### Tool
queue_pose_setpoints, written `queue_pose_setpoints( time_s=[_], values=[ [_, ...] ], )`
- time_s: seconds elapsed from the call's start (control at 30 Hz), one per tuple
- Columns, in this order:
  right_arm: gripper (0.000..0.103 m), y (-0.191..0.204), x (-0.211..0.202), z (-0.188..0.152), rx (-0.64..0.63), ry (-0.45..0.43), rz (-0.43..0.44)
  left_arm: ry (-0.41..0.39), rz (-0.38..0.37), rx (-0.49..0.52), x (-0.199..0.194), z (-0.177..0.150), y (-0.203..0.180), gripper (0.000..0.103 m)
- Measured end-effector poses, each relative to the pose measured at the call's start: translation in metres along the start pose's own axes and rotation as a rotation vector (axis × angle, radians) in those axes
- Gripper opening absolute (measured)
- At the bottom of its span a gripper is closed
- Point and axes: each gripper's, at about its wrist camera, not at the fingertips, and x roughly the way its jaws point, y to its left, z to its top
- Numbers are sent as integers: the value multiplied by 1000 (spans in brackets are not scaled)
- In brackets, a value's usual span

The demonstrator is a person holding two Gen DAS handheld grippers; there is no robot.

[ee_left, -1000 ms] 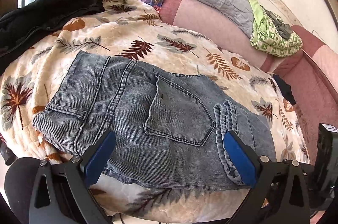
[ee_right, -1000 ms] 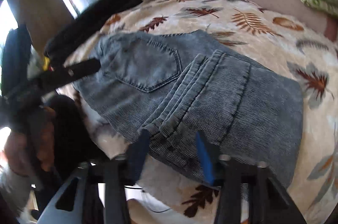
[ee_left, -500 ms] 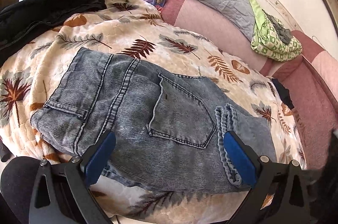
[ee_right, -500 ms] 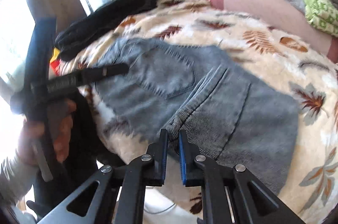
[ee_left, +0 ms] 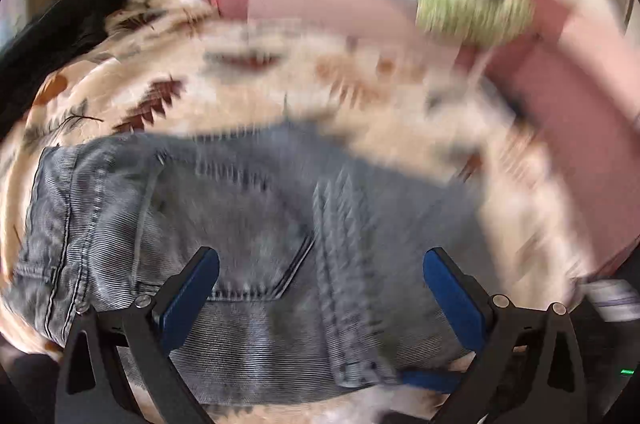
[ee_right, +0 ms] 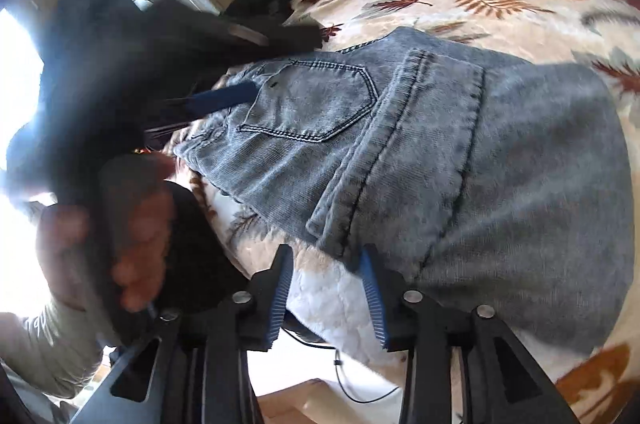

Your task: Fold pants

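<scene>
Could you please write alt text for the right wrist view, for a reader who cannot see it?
Folded grey-blue jeans, back pocket facing up, lie on a cream leaf-print bedspread. The open right gripper sits at their near edge, holding nothing. At left, blurred, a hand holds the left gripper over the jeans.

Left gripper (ee_left: 320,288) spread wide; right gripper (ee_right: 326,288) parted, gripping nothing.
</scene>
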Motion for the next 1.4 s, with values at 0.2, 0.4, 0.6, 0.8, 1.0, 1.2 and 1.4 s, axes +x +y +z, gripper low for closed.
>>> queue_pose_setpoints(
  time_s=[0.2,0.4,0.6,0.8,1.0,1.2,1.4],
  values=[
    [48,-21,-55,-15,107,-44,60,83,154,135,34,-20,-15,102],
    [62,-95,-100,43,346,-189,97,70,152,147,32,-23,-14,102],
    [63,-165,-43,103,524,-136,132,68,149,143,33,-25,-14,102],
    [57,-174,-39,93,614,-122,68,62,137,142,34,-25,-12,103],
    [71,-155,-34,65,568,-80,64,44,110,124,29,-23,-10,103],
    [69,-138,-47,66,513,-103,18,-130,2,-85,-41,-17,40,103],
    [69,-99,-47,69,412,-90,43,-252,-65,-561,-93,-49,150,103]
  ],
)
